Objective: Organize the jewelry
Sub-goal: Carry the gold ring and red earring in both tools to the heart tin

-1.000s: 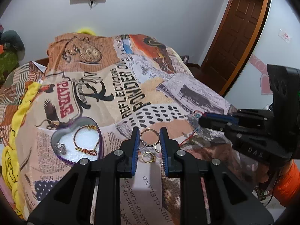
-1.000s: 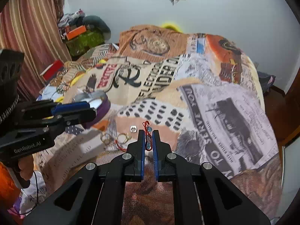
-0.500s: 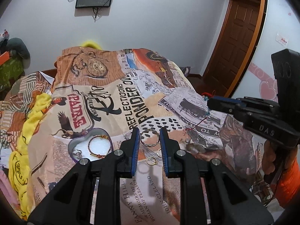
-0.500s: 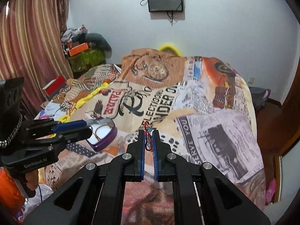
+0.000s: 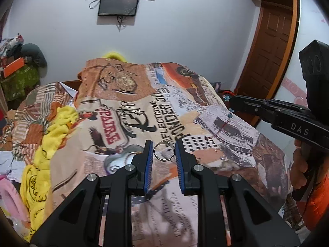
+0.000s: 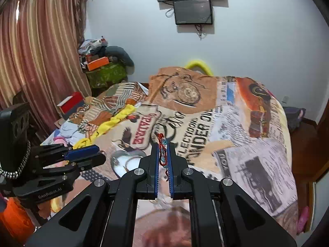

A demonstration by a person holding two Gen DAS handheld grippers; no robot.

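Note:
My left gripper (image 5: pixel 164 151) is shut on a thin metal ring (image 5: pixel 164 151) and holds it up above the bed. My right gripper (image 6: pixel 162 154) is shut on a red thread bracelet with blue beads (image 6: pixel 162 147); in the left wrist view the bracelet (image 5: pixel 228 111) hangs from the right gripper's tip (image 5: pixel 234 103). The heart-shaped tin (image 6: pixel 123 161) with a white lining lies on the bed; it holds a bracelet and a small ring. In the left wrist view the tin (image 5: pixel 123 159) is partly hidden behind my left finger.
A newspaper-print blanket (image 5: pixel 164 107) covers the bed. A yellow cloth (image 5: pixel 59 123) lies along its left side. Clutter and a curtain (image 6: pixel 41 61) stand at the left. A wooden door (image 5: pixel 271 47) is at the right. A small item (image 5: pixel 222 159) lies on the blanket.
Both grippers have risen above the bed. The left one closed on the ring and lifted it off the blanket. The right one carried the red bracelet up and to the left.

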